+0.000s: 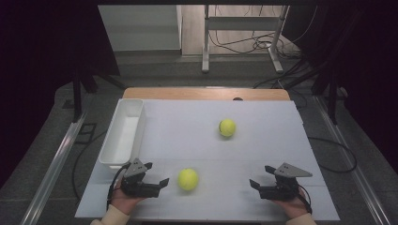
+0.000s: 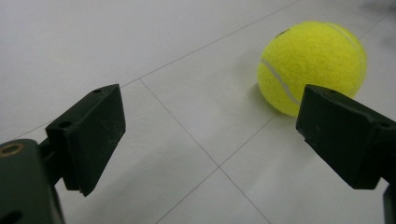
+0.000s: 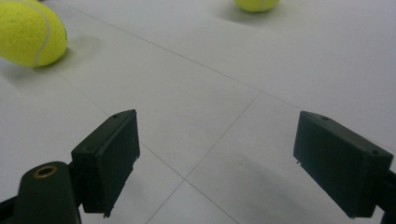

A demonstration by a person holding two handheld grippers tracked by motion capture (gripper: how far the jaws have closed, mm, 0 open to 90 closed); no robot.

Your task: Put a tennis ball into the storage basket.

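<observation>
Two yellow tennis balls lie on the white table. The near ball rests at the front centre, just right of my left gripper, which stands open and holds nothing. In the left gripper view this near ball sits past the right jaw, apart from it, with my left gripper wide over bare table. The far ball lies mid-table. My right gripper stands open at the front right, empty. In the right gripper view, my right gripper faces the near ball at upper left and the far ball at the top.
A white rectangular bin stands along the table's left edge, just beyond my left gripper. A wooden strip borders the far edge. Beyond it are a metal frame and cables on the floor.
</observation>
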